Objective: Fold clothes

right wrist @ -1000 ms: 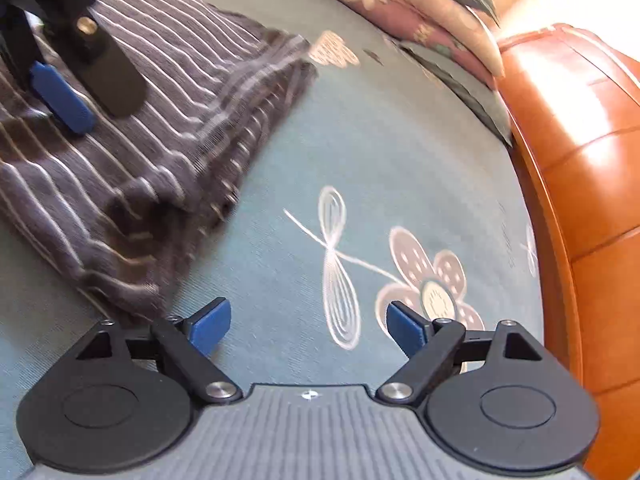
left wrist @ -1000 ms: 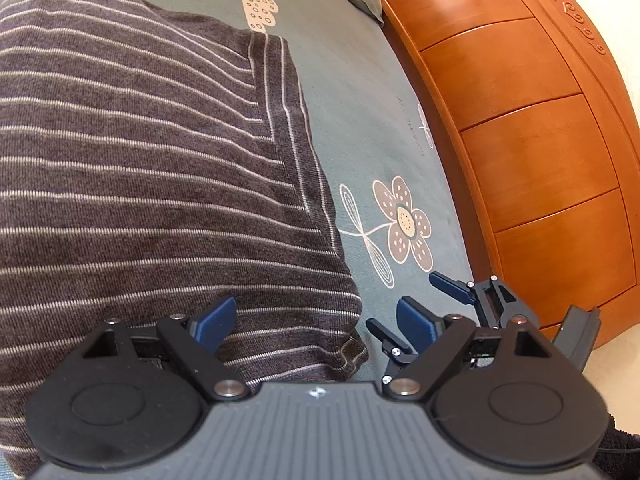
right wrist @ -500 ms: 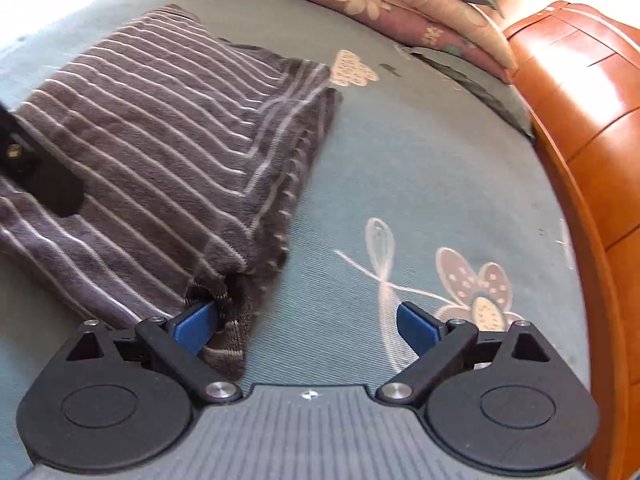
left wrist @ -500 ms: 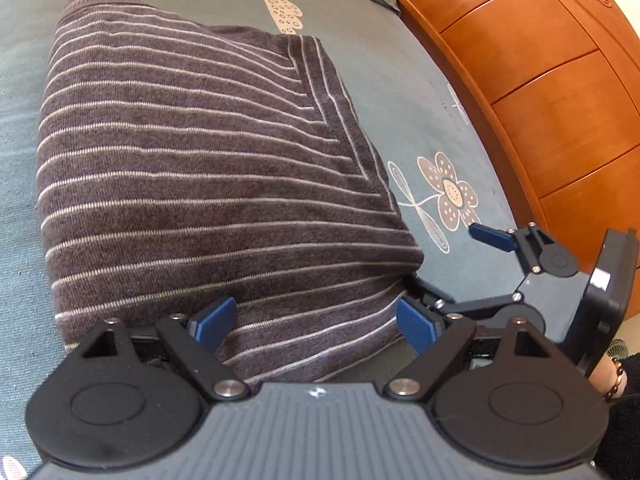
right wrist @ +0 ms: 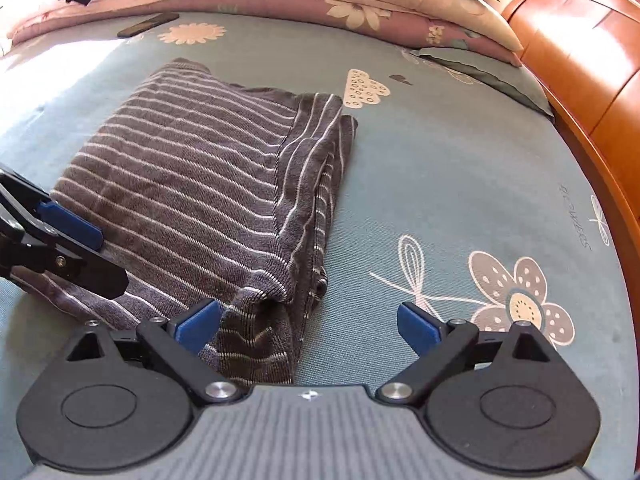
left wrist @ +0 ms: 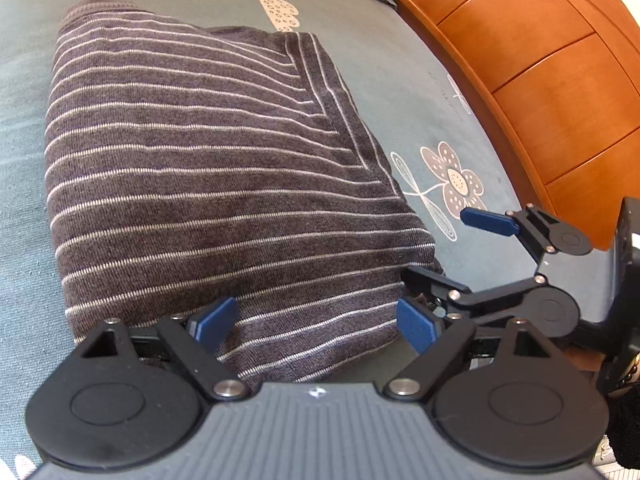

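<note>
while the folded sweater lies flat on the bed, the left gripper and right gripper hang over its near edge, both wide, holding nothing.

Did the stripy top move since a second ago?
Cannot tell. The stripy top looks smaller and further off in both views, but so does the flower printed on the bedsheet, so the cameras pulled back.
</note>
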The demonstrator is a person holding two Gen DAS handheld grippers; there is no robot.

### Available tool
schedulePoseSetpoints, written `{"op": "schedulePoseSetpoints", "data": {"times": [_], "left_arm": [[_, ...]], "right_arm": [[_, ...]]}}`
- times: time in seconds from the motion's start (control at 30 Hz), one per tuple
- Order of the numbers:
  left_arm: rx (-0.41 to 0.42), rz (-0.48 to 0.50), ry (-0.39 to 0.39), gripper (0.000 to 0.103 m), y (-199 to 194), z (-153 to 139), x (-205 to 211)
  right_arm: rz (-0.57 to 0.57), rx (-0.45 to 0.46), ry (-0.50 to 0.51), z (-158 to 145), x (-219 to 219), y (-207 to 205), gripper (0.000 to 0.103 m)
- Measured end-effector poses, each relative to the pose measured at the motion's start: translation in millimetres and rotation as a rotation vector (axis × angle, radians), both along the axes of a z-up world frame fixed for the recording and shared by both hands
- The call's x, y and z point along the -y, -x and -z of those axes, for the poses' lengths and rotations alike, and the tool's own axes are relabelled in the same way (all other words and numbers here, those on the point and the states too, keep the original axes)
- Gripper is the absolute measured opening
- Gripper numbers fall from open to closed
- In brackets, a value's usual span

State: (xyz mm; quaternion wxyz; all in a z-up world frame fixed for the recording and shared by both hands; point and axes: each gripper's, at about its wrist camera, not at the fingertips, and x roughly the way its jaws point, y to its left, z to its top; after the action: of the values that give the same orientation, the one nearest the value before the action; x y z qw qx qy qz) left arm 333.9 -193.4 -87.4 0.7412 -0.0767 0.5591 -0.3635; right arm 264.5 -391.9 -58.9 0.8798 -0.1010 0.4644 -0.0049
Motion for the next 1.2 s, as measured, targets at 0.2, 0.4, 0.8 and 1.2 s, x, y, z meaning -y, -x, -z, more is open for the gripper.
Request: {"op": "schedulePoseSetpoints", "data": {"times": [0.2, 0.4, 0.8, 1.2], "left_arm": [[-0.024, -0.061, 0.028, 0.087, 0.8, 2.1, -12.5], [0.008, -0.025, 0.012, 0.087, 4.3, -9.4, -14.6], [0.005, 0.1, -0.044, 0.087, 29.0, 0.2, -20.2], [0.291, 0.13, -0.057, 0.087, -11.4, -39.7, -12.4]], "right_arm": [[0.176, -0.055, -0.01, 10.5, 32.8, -1.7, 0.097], [0.186, -0.106, -0.021, 2.6, 34.5, 5.7, 0.097], [0.198, -0.129, -0.016, 10.9, 31.0, 10.6, 0.1], [0.009, 0.059, -0.394, -43.1, 8.9, -26.5, 0.101]]}}
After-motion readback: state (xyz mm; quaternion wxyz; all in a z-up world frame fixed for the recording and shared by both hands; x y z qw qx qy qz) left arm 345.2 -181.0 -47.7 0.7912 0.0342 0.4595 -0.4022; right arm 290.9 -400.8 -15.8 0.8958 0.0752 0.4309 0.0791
